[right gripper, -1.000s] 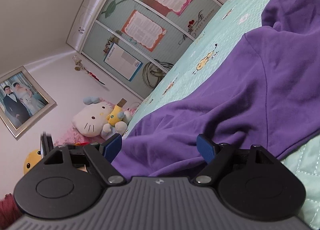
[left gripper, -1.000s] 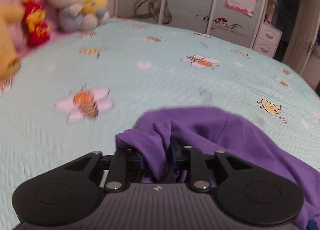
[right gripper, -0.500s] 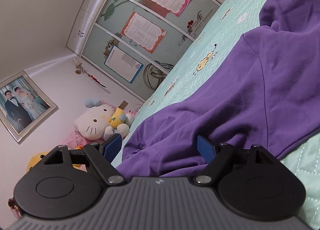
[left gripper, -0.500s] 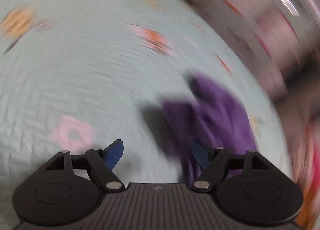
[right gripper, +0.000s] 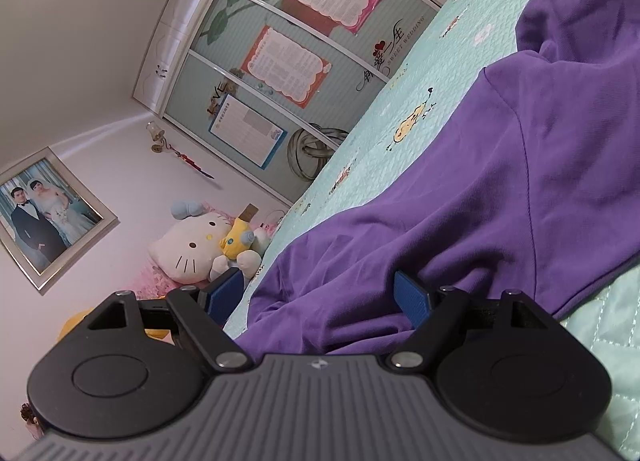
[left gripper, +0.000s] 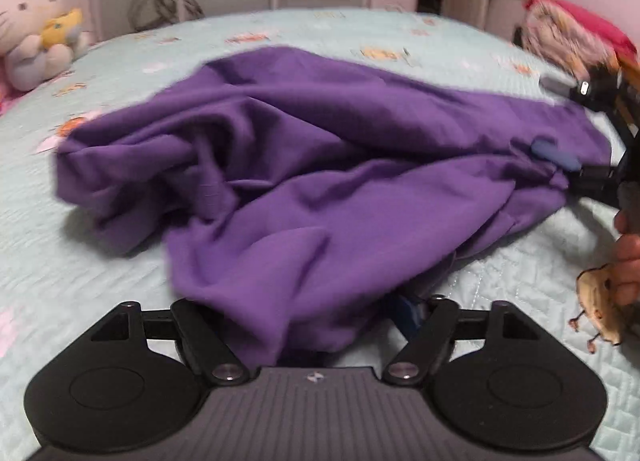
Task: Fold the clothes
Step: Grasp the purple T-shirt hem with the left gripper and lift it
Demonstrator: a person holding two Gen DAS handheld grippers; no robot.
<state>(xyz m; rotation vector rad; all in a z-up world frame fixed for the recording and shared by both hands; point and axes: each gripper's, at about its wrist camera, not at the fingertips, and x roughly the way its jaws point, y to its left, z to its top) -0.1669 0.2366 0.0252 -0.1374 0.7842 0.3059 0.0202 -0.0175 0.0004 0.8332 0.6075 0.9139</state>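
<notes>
Your purple garment (left gripper: 304, 165) lies crumpled across the middle of the left wrist frame, spread on the mint-green bedspread (left gripper: 100, 285) from centre left to the right edge. Its near fold drapes down over your left gripper (left gripper: 316, 317) at the bottom centre, hiding the left finger; only a bit of the blue right pad (left gripper: 408, 313) peeks out beside the cloth. Those jaws are closing with the fabric lying between them, though you cannot tell from this view whether the pads press on it yet.

At the far right of the same frame, your right gripper (left gripper: 560, 165) meets the garment's edge, and your hand (left gripper: 628, 257) shows at the right border.

In the right wrist frame the purple garment (right gripper: 500, 189) fills the right half. The right gripper (right gripper: 320, 295) stands wide, blue pads well apart, with the cloth bunched between them; the right pad touches the fabric, the left stands clear.

A white plush cat (right gripper: 196, 241) sits at centre left.
</notes>
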